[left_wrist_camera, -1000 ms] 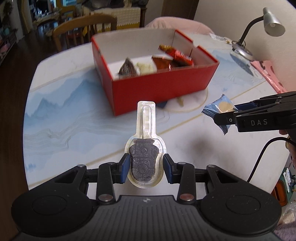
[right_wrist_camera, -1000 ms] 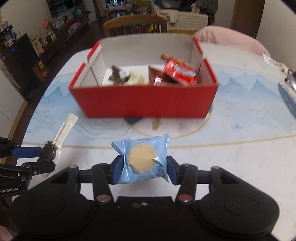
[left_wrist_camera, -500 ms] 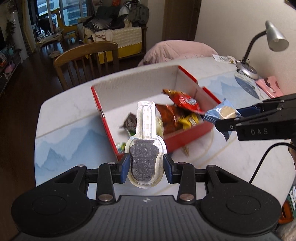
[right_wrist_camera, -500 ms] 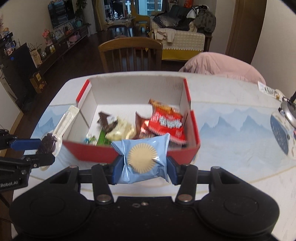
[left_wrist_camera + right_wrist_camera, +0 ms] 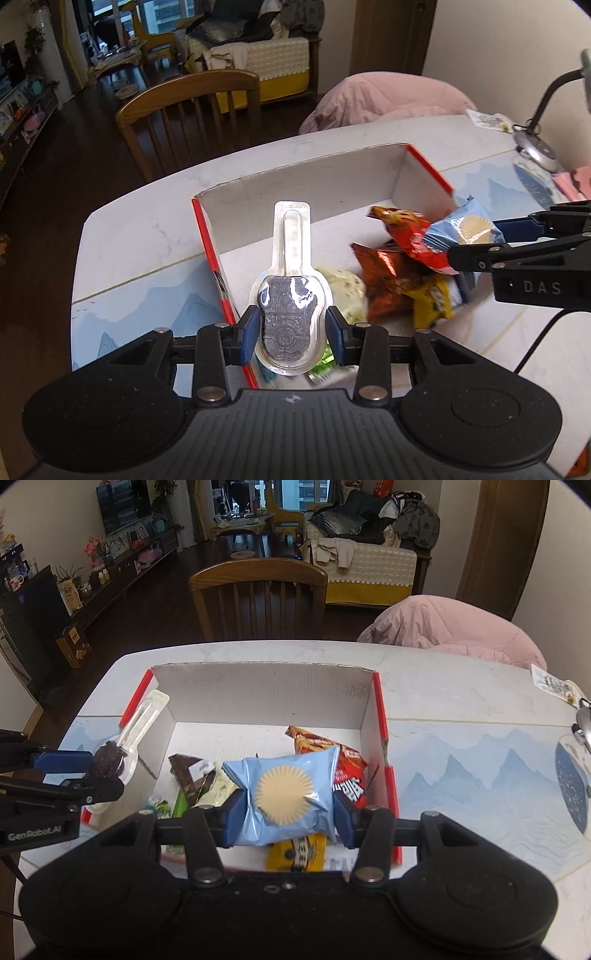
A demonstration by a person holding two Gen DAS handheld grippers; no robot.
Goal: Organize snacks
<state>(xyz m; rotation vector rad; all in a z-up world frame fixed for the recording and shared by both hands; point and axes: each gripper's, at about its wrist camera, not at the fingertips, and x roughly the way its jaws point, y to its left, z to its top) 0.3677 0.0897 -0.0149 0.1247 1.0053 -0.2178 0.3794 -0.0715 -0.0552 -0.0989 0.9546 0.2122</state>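
My left gripper (image 5: 291, 334) is shut on a clear blister pack with a dark chocolate lollipop (image 5: 288, 317), held above the left side of the red cardboard box (image 5: 207, 236). It also shows in the right wrist view (image 5: 110, 757) over the box's left wall. My right gripper (image 5: 286, 818) is shut on a light blue snack packet with a sun print (image 5: 284, 794), held above the box's right part (image 5: 384, 738). That packet shows in the left wrist view (image 5: 465, 232). Several snack packets lie in the box: red (image 5: 347, 771), orange-brown (image 5: 384, 280), yellow (image 5: 299, 854), dark brown (image 5: 188, 771).
The box stands on a white table with a blue mountain print (image 5: 480, 768). A desk lamp base (image 5: 535, 147) stands at the right edge. A small packet (image 5: 552, 683) lies at the far right. A wooden chair (image 5: 258, 594) and a pink cushion (image 5: 450, 631) are behind the table.
Both grippers have risen and moved forward over the box with their snacks still held. The view into the box is now from above.
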